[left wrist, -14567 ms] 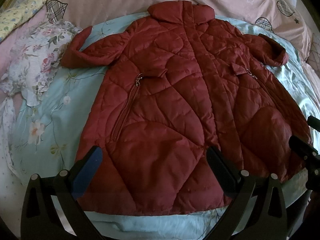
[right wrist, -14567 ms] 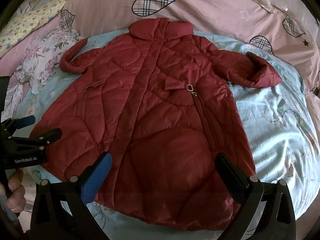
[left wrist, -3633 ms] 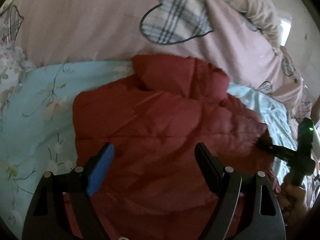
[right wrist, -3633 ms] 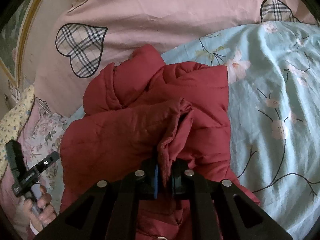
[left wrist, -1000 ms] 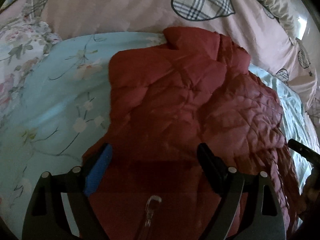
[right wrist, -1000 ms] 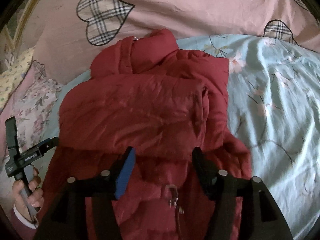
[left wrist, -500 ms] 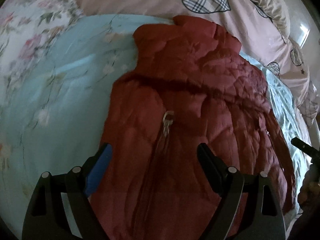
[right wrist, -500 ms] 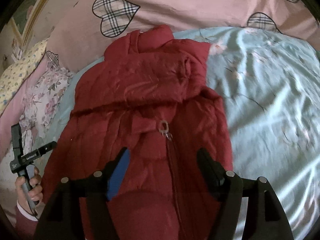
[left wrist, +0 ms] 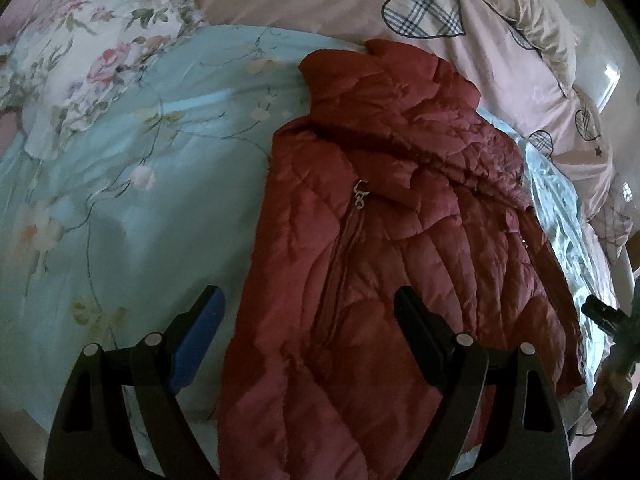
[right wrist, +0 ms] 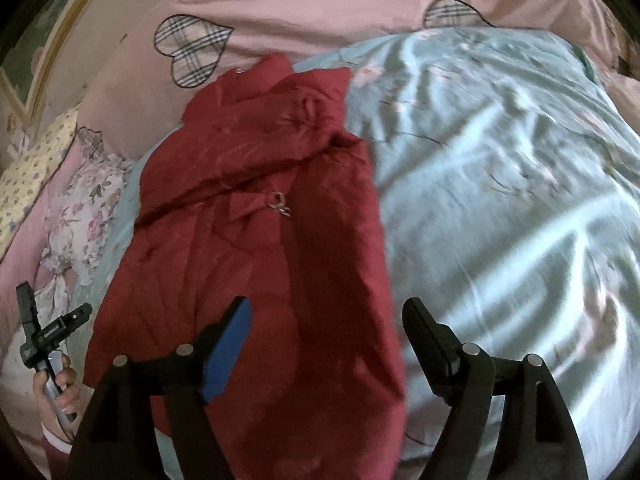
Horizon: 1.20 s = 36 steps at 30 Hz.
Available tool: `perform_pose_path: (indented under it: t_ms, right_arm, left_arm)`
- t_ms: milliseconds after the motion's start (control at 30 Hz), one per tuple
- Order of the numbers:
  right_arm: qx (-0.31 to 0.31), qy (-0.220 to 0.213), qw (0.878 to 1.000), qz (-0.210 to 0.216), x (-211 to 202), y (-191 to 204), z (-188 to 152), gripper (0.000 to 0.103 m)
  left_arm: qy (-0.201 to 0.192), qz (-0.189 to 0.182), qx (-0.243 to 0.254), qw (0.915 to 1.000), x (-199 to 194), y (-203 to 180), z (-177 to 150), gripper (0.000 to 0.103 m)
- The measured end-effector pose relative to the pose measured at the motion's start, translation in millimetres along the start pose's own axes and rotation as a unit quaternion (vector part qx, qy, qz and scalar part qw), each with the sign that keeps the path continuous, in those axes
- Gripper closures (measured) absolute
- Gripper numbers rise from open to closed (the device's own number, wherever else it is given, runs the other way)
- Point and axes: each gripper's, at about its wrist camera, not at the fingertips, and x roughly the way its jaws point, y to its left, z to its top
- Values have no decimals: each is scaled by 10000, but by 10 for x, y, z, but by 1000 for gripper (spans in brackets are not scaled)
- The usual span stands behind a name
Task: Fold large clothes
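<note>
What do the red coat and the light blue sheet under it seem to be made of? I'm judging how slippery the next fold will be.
The red coat looks like a padded synthetic shell, perhaps nylon or polyester: stitched quilting puffs it up and the panels catch a slight sheen. The light blue sheet looks like thin, smooth woven fabric with a printed floral pattern; its fine creases shine, though the fibre can't be told.

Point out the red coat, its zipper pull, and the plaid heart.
red coat (left wrist: pixel 420 240), left wrist view, on the quilted front.
zipper pull (left wrist: pixel 360 199), left wrist view, on the metal ring.
plaid heart (right wrist: pixel 191 46), right wrist view, on its middle.
</note>
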Motion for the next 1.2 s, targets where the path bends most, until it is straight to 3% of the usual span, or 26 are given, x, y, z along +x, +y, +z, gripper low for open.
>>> perform_pose_path:
  t_ms: [300,800,1067,1167,1200]
  right_arm:
    - [155,305,9994,24,35,-131,-225,23]
    - [298,886,9934,669,223,-138,-498,25]
    - [433,996,9905,845,261,-161,-530,37]
    - [467,1007,9896,910,257,-168,-539,43]
    - [481,1003,9894,928,250,-174,-541,47]
  left_arm:
    - [395,-162,-59,9991,63,178,-197,15]
    - [801,-682,61,9944,116,227,-559,15]
    - [882,-909,397,9912,160,64,-672,17]
    - [868,-956,455,9906,153,38,-679,31]
    - [848,-971,478,9905,142,34,-681,42]
